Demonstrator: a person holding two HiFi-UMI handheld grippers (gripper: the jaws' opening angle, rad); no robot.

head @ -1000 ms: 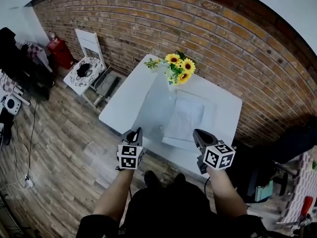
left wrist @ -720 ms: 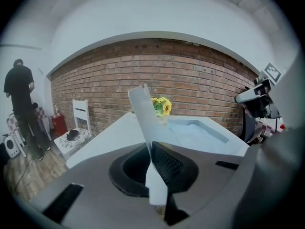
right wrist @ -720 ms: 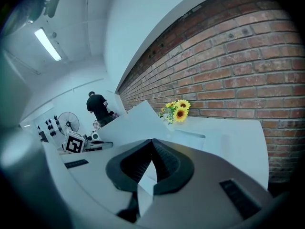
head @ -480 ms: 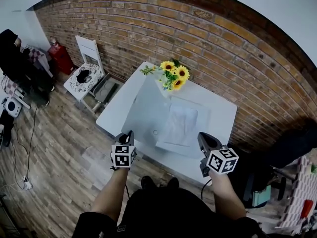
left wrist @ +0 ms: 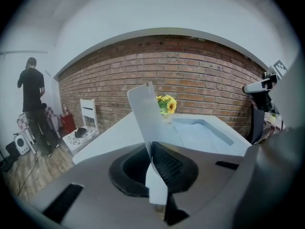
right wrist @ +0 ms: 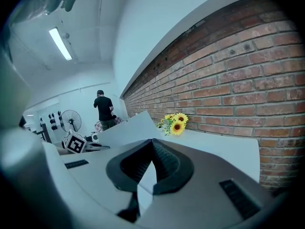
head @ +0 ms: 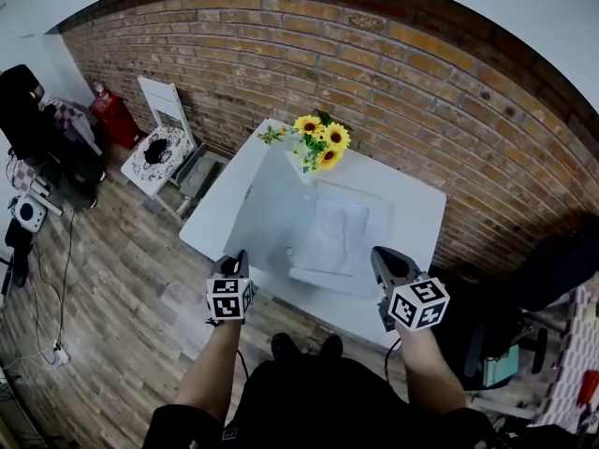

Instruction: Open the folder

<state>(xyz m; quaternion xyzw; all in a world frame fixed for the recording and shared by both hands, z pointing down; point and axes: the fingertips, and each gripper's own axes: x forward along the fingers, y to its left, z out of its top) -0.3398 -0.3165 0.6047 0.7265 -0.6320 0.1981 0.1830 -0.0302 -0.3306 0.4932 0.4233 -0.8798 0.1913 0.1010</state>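
Note:
A pale blue, see-through folder (head: 339, 234) lies flat and closed on the white table (head: 421, 213); the left gripper view shows the folder (left wrist: 202, 133) beyond the jaws. My left gripper (head: 240, 255) hangs short of the table's near left edge, shut with nothing in it (left wrist: 146, 106). My right gripper (head: 380, 253) is over the near right edge, just short of the folder. Its pads meet with nothing between them (right wrist: 148, 133). Neither gripper touches the folder.
A vase of sunflowers (head: 318, 142) stands at the table's far edge by the brick wall. A white chair (head: 161, 137) and a red canister (head: 113, 113) stand to the left. A dark chair (head: 552, 269) is on the right. A person (left wrist: 31, 104) stands far off.
Both grippers have stayed shut near the table's front edge. The right one has shifted slightly and risen a little. The folder has not moved.

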